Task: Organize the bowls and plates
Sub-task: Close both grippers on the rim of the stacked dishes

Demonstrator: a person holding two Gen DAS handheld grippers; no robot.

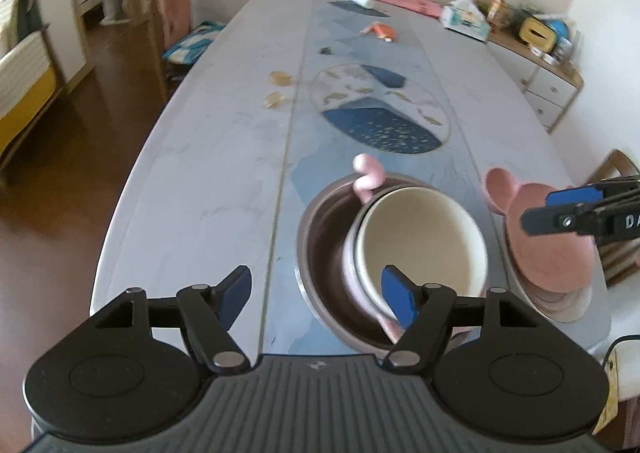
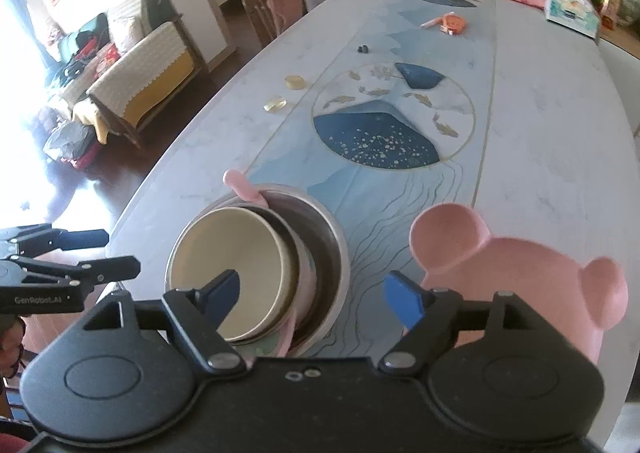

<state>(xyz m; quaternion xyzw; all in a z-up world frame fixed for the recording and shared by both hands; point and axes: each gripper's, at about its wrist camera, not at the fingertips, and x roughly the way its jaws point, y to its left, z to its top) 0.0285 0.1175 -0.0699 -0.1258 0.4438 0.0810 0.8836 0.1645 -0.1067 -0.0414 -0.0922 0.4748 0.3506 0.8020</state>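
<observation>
**Two open grippers above nested bowls and a pink plate**

Two grippers hang over the near end of a long marble-patterned table (image 1: 208,157), both pointing steeply down. Furthest left in the left wrist view, the left gripper (image 1: 316,295) has its blue-padded jaws spread apart with nothing pressed between them; its left pad is over bare tabletop and its right pad is in front of the near rim of the bowls.

Next comes the steel bowl (image 1: 320,253), standing on the table's blue centre strip. Inside it a pink-sided bowl (image 1: 349,265) leans tilted, and a cream bowl (image 1: 420,241) is nested in that one, its mouth tipped toward the camera. A pink handle (image 1: 368,173) pokes up past the steel bowl's far rim.

Just right of the bowls lies the pink plate with round ears (image 1: 536,249), on top of a pale dish (image 1: 560,305) near the table edge.

Furthest right, the right gripper (image 2: 312,297) is also spread wide and grips nothing; in its own view its left pad is over the cream bowl and its right pad just in front of the pink plate's ear.
</observation>
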